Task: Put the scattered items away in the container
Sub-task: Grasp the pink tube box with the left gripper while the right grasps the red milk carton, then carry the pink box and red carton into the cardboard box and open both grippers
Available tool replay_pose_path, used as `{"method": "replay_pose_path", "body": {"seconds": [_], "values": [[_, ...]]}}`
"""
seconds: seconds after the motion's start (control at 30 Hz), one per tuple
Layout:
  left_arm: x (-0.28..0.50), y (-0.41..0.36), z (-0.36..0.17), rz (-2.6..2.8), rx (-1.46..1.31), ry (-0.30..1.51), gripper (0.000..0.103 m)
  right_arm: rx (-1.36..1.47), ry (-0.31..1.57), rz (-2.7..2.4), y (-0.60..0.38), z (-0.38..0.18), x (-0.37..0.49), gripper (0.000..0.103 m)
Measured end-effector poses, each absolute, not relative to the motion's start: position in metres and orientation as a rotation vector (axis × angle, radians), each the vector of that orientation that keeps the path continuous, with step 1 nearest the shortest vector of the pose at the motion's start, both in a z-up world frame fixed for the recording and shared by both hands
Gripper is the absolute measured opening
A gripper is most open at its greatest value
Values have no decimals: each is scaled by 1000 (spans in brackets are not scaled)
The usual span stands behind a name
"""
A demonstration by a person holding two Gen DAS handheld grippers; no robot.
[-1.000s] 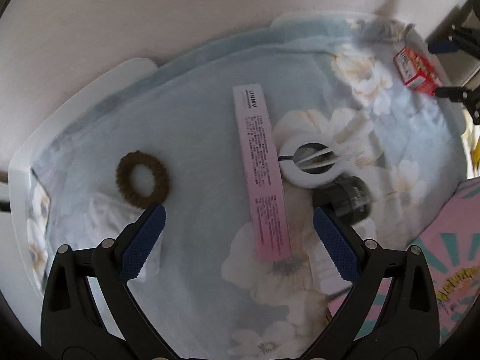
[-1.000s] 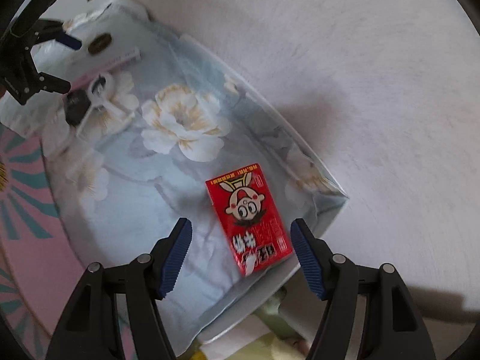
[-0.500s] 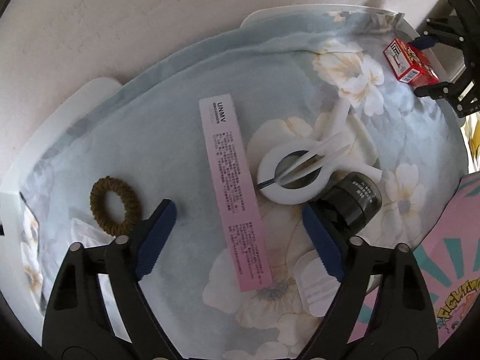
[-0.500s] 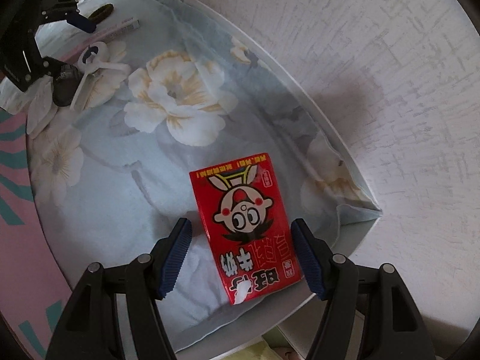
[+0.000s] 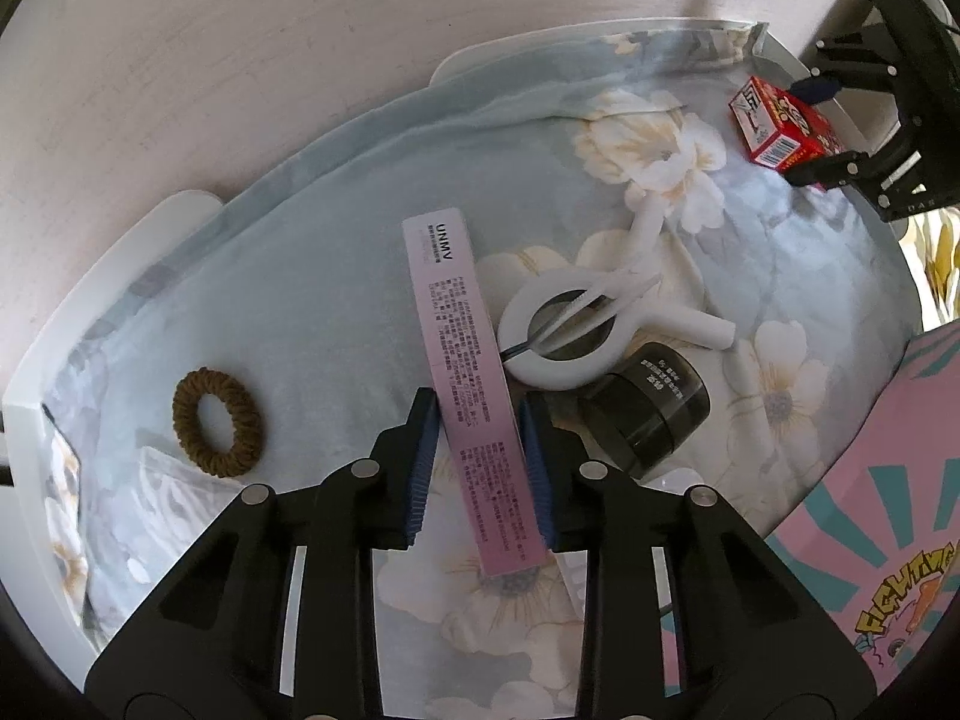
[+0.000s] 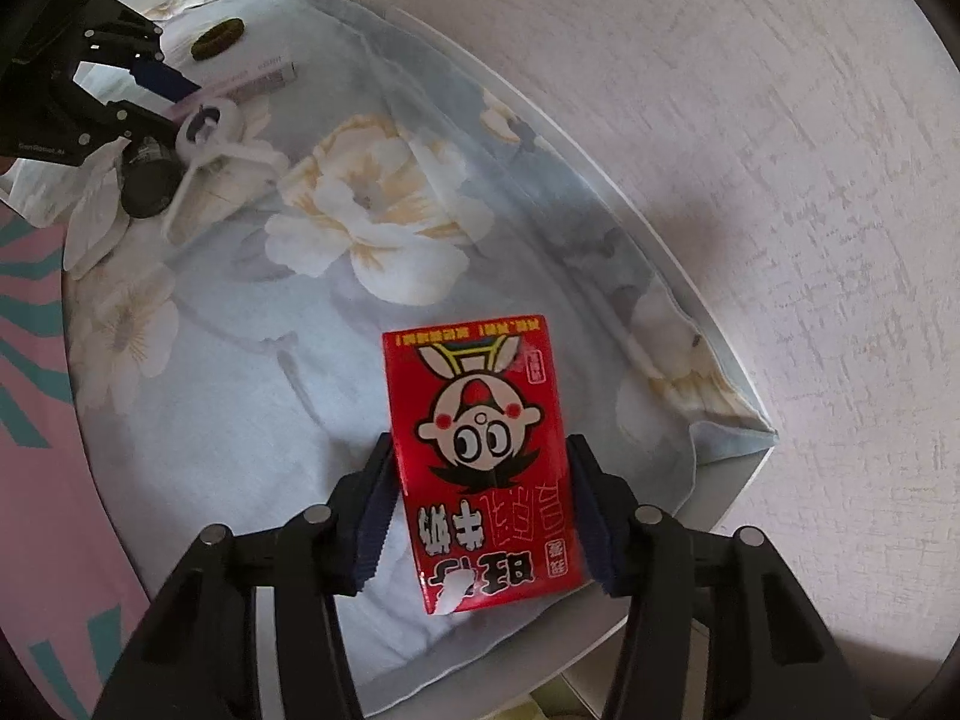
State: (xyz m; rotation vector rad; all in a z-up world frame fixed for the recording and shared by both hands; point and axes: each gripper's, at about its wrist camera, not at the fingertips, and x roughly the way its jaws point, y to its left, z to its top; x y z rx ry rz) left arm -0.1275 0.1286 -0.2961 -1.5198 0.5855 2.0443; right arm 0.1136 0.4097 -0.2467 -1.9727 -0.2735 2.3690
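Both pairs of jaws have closed in since a second ago. The left gripper [image 5: 480, 462] now clamps the pink box [image 5: 471, 396] printed "UNMV"; the right gripper [image 6: 480, 510] pinches the red carton [image 6: 486, 468], its Chinese lettering apparently upside down, on the floral cloth [image 6: 240, 372].

Right tool [image 6: 480, 516] clamped on red carton [image 6: 480, 468], over floral cloth [image 6: 252, 396].

Soft matt floral cloth [image 5: 336, 300]; glossy red carton [image 6: 486, 450]; smooth white plastic clip [image 5: 564, 354]; knitted brown hair tie [image 5: 217, 429]; matt pink cardboard box [image 5: 465, 384].
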Motion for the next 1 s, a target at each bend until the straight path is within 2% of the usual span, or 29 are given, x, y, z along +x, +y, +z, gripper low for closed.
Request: {"method": "replay_pose_path", "body": {"seconds": [0.37,0.67,0.87,1.0], "values": [[-128,131,-286,2067,-1513,599,20,-1913,-176,2405,412,-227,108,47],[-129,133,-254,2122,-1457,572,20,-1818,77,2456,412,-195,106,47],[-130,108,-229,2136,-1381,588,20,-1746,170,2467,394,-175,125,47],[-109,130,-209,2138,-1326,597,20,-1671,234,2501,357,-153,134,47]]}}
